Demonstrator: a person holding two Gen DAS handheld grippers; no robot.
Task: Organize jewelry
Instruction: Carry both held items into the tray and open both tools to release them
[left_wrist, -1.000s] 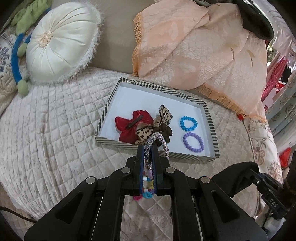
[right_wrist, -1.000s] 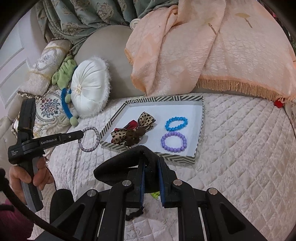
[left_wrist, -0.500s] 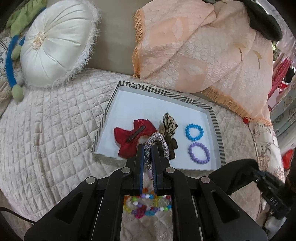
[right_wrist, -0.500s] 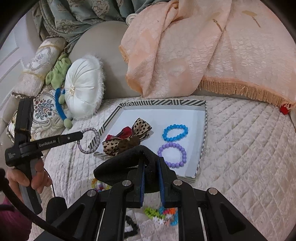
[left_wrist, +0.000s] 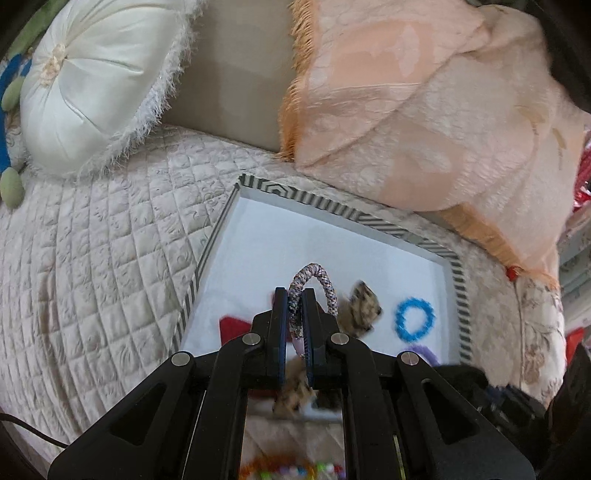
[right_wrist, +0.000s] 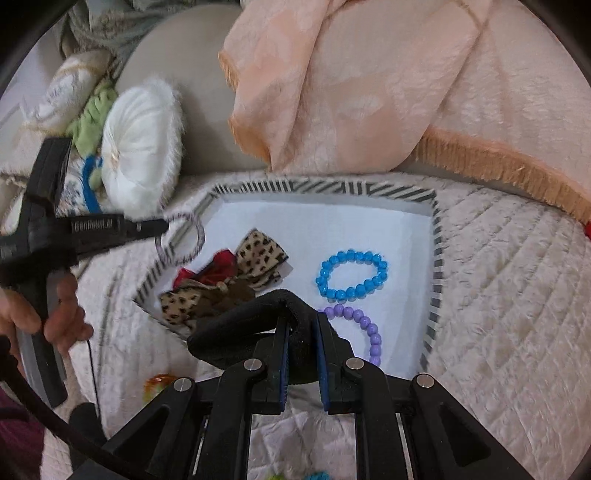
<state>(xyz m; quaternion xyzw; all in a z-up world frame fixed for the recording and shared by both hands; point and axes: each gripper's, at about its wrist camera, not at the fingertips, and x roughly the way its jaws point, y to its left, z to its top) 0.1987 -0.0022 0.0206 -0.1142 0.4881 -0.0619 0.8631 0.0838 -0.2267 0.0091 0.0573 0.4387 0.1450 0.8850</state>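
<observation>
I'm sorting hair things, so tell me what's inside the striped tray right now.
Inside the striped tray: a leopard-print bow over a red bow, a blue bead bracelet and a purple bead bracelet. The right gripper's black band covers part of them.

A quilted cream bedspread (left_wrist: 92, 258) covers the bed, its diamond stitching running out to every edge of the left wrist view. A round white satin cushion (left_wrist: 88, 85) with a fringed rim leans against a taupe upholstered headboard (left_wrist: 236, 74). Beside it, a peach throw (left_wrist: 424, 110) with orange fringe lies heaped over the headboard and spills onto the bedspread. In the right wrist view, a green plush toy (right_wrist: 90, 123) with a blue band sits just left of the cushion, near a patterned bolster (right_wrist: 70, 85).
</observation>
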